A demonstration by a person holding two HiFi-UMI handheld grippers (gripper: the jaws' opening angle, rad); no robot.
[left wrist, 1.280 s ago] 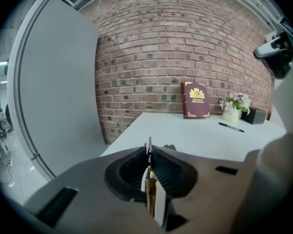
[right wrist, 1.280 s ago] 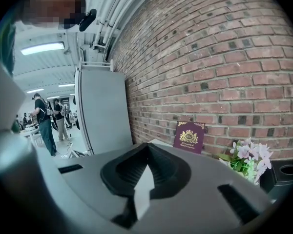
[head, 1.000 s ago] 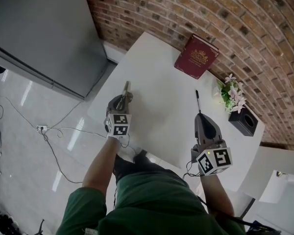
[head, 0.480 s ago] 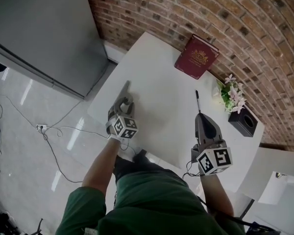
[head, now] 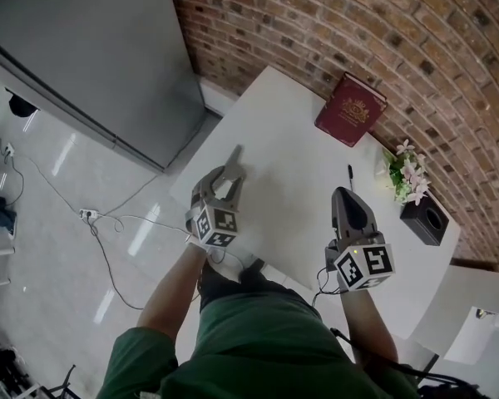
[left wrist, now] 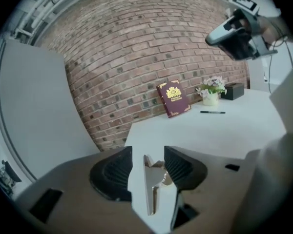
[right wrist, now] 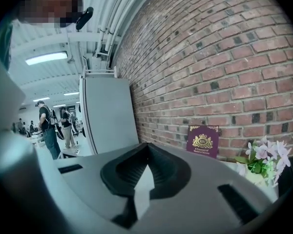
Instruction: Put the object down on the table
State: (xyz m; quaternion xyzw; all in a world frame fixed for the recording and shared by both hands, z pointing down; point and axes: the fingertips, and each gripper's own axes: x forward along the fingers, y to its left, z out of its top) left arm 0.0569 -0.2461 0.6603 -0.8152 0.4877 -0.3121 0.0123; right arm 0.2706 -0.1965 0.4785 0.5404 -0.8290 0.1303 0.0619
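Observation:
A slim silvery metal clip (left wrist: 150, 189) lies on the white table (left wrist: 224, 135) near its left corner, between the jaws of my left gripper (left wrist: 147, 152). Those jaws are opening, and a gap of table shows between the left pad and the clip. From the head view, the clip (head: 234, 158) pokes out ahead of the left gripper (head: 222, 178). My right gripper (head: 350, 196) hovers over the table's near right side, shut and holding nothing; in its own view the right gripper (right wrist: 146, 152) has its jaws meeting at the tip.
A dark red book (head: 351, 109) leans at the brick wall. A black pen (head: 349, 173) lies just ahead of the right gripper. A small flower pot (head: 407, 175) and a black box (head: 428, 219) stand at the far right. A grey cabinet (head: 83, 48) stands left of the table.
The left jaws have spread apart and let go of the metal clip, which was gripped a second ago. The right gripper has stayed where it was.

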